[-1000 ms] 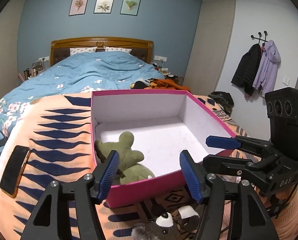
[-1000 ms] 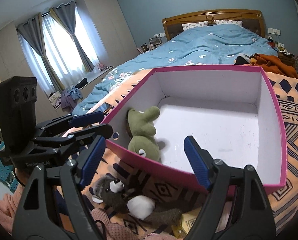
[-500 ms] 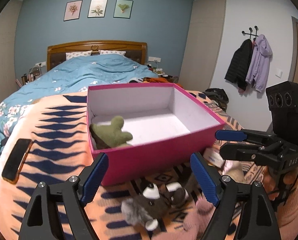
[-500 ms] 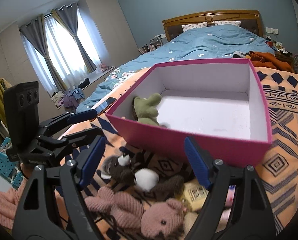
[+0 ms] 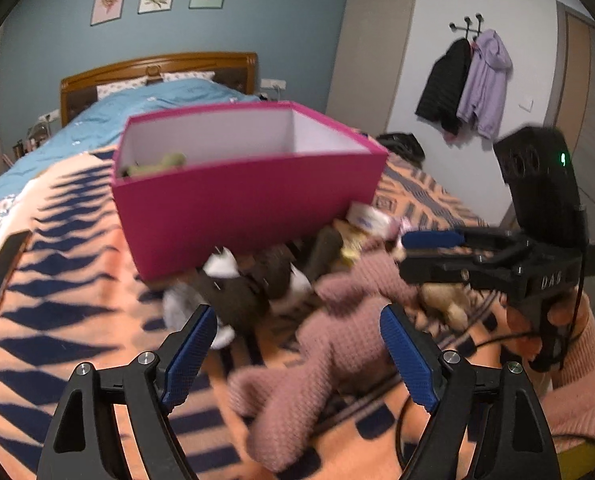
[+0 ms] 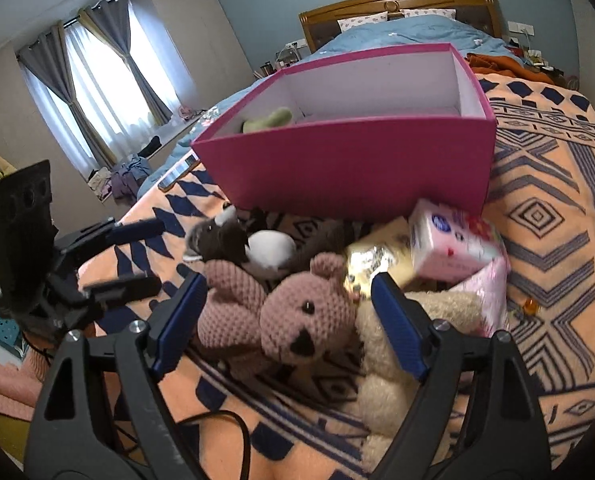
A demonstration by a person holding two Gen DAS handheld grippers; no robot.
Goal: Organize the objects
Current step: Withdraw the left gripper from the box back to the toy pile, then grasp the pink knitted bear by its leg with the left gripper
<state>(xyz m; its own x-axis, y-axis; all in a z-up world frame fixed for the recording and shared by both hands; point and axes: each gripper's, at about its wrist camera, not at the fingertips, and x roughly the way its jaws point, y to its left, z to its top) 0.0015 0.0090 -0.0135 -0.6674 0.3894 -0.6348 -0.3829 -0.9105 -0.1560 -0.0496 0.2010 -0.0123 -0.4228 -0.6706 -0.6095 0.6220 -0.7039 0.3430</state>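
1. Left wrist view, far left: a phone (image 5: 2, 268) is lying on the orange blanket (image 5: 69, 320), well apart from the toys.
2. The pink box (image 5: 249, 196) is sitting on the blanket further back, open at the top, with a green toy (image 5: 157, 162) showing inside by its left wall.
3. In front of the box, a dark toy (image 5: 233, 292) is lying on the blanket, just beside a pink knitted bear (image 5: 337, 344), both blurred.
4. The left gripper (image 5: 301, 360) is hovering low over these toys. Its jaws are standing wide, having widened in the last second, and nothing is pressing against the pads.
5. At the right, the right gripper (image 5: 429, 256) is showing from the side above the pile, held by a hand in a pink sleeve (image 5: 585, 364).
6. Right wrist view, left edge: the left gripper (image 6: 137, 256) is blurred.
7. The right gripper (image 6: 289, 320) is framing the bear's (image 6: 297, 316) head between its pads. Its jaws are wide and have just been opening a little more; they are not gripping the bear.
8. A cream toy (image 6: 385, 364) is lying under the right finger.
9. Further right, a pink tissue pack (image 6: 453, 248) is leaning on the pile, near the box (image 6: 349, 164).
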